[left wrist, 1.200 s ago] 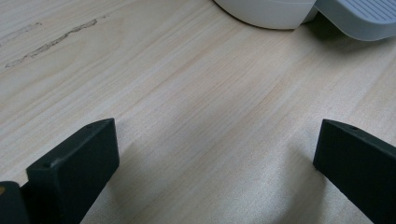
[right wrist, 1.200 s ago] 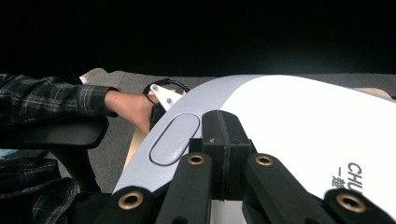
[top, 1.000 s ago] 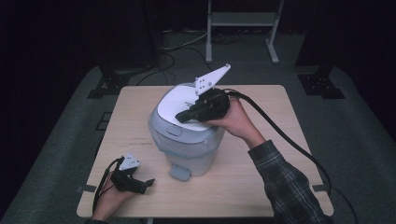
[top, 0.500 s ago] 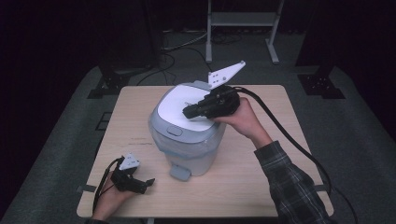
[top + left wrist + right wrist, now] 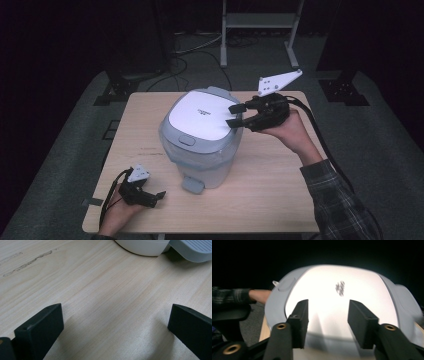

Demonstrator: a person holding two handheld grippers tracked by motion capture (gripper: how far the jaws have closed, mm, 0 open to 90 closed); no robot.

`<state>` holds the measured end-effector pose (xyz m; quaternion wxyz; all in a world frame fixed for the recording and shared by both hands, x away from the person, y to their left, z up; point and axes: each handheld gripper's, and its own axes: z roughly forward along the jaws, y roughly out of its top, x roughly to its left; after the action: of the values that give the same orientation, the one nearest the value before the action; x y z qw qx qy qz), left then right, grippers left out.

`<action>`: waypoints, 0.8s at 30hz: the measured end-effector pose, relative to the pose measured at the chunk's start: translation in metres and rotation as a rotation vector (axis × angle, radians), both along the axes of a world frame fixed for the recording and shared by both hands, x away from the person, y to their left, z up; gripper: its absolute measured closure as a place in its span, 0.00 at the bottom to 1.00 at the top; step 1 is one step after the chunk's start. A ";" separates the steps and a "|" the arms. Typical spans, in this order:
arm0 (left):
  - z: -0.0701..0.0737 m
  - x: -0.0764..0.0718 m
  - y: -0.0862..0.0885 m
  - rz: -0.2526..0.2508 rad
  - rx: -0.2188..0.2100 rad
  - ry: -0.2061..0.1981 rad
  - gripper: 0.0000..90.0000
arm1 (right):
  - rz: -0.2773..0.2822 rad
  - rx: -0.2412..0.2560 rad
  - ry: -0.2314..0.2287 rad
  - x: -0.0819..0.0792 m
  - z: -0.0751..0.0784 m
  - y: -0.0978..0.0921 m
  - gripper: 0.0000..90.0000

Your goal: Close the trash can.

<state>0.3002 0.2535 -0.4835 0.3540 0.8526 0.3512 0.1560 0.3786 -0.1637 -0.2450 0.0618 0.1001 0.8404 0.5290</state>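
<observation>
A grey-and-white pedal bin (image 5: 202, 145) stands mid-table with its white lid (image 5: 202, 118) down and its foot pedal (image 5: 192, 185) facing the near edge. My right gripper (image 5: 235, 115) hovers at the lid's right rim, open, holding nothing. From the right gripper view the lid (image 5: 342, 297) spreads out behind the two black fingers (image 5: 299, 322), blurred. My left gripper (image 5: 159, 196) rests low near the table's front left corner, open and empty. Bare wood lies between the jaws in the left gripper view, with the bin's base (image 5: 142, 245) and pedal (image 5: 192, 250) at the top.
The wooden table (image 5: 280, 200) has a dark scratch (image 5: 30, 262) left of the bin. Behind the table stand a metal frame (image 5: 260, 30) and cables on a dark floor. A sleeve and hand (image 5: 249, 296) appear past the lid's far edge.
My right gripper has pulled back from over the lid's middle to its right rim, moving right. The left gripper has stayed put.
</observation>
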 end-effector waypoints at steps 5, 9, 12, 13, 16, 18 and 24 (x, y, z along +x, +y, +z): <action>0.000 0.000 0.000 0.000 0.000 0.000 0.00 | -0.058 -0.003 0.003 -0.006 -0.012 -0.018 0.41; 0.000 0.000 0.000 0.000 0.000 0.000 0.00 | -0.105 -0.007 0.000 -0.011 -0.023 -0.031 0.33; 0.000 0.000 0.000 0.000 0.000 0.000 0.00 | -0.131 -0.011 0.017 -0.014 -0.033 -0.041 0.28; 0.000 0.000 0.000 0.000 0.000 0.000 0.00 | -0.144 -0.017 0.015 -0.015 -0.036 -0.044 0.26; 0.000 0.000 0.000 0.000 0.000 0.000 0.00 | -0.174 -0.028 0.020 -0.018 -0.048 -0.052 0.20; 0.000 0.000 0.000 0.000 0.000 0.000 0.00 | -0.188 -0.031 0.020 -0.021 -0.057 -0.057 0.19; 0.000 0.000 0.000 0.000 0.000 0.000 0.00 | -0.227 -0.041 0.045 -0.031 -0.085 -0.072 0.17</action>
<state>0.3002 0.2535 -0.4835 0.3540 0.8527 0.3511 0.1558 0.3481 -0.2356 -0.3305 0.1045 0.2052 0.8354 0.4991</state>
